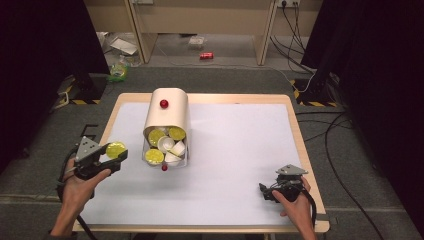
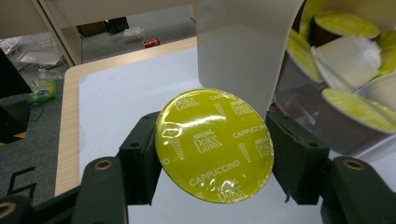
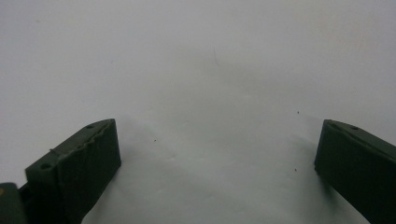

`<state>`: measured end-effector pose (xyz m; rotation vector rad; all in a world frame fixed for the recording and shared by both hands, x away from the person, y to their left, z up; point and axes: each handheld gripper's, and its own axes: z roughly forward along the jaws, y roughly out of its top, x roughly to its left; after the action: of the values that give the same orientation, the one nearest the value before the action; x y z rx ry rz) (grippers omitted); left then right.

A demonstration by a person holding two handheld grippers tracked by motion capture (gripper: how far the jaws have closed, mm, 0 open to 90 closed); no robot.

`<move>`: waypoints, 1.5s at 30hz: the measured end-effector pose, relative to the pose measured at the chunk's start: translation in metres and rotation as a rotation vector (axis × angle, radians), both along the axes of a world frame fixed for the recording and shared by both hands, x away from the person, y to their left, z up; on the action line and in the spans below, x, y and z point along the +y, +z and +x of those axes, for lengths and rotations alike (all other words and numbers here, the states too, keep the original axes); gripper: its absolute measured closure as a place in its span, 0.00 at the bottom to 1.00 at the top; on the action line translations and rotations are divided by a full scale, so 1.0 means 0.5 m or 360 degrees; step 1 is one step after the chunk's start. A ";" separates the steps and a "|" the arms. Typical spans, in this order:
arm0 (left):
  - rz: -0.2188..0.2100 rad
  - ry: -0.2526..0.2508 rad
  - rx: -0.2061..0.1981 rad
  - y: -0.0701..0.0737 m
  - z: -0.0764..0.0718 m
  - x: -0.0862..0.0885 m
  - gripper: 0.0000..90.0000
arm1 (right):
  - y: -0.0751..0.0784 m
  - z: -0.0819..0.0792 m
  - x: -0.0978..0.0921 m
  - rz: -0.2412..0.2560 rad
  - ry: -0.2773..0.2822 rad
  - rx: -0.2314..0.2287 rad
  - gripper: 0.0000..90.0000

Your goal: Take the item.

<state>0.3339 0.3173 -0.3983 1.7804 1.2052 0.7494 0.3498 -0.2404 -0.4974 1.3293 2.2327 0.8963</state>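
My left gripper is shut on a yellow-lidded coffee capsule printed "Dolce Gusto Cappuccino", held a little above the table's left side. To its right lies a beige cylindrical container on its side, its mouth toward me, with several yellow and white capsules in a clear drawer. My right gripper rests near the table's front right, its jaws wide apart over bare white surface with nothing between them.
A white sheet covers the wooden table. Red knobs sit on the container. On the floor beyond lie a red can, a green packet and cables.
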 end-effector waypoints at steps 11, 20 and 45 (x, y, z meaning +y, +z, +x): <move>-0.0018 0.0054 -0.0012 -0.077 0.019 0.009 0.44 | 0.000 0.000 0.000 -0.0001 0.0000 0.0001 0.01; -0.0041 0.0083 0.0025 -0.137 0.032 0.015 0.44 | 0.000 0.000 0.000 0.0000 0.0000 0.0000 0.01; -0.0017 0.0107 0.0151 -0.203 0.048 0.016 0.44 | 0.000 0.000 0.000 -0.0003 0.0005 -0.0004 0.01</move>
<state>0.3579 0.3252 -0.4998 1.7912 1.3353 0.7022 0.3500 -0.2406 -0.4974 1.3234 2.2341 0.8959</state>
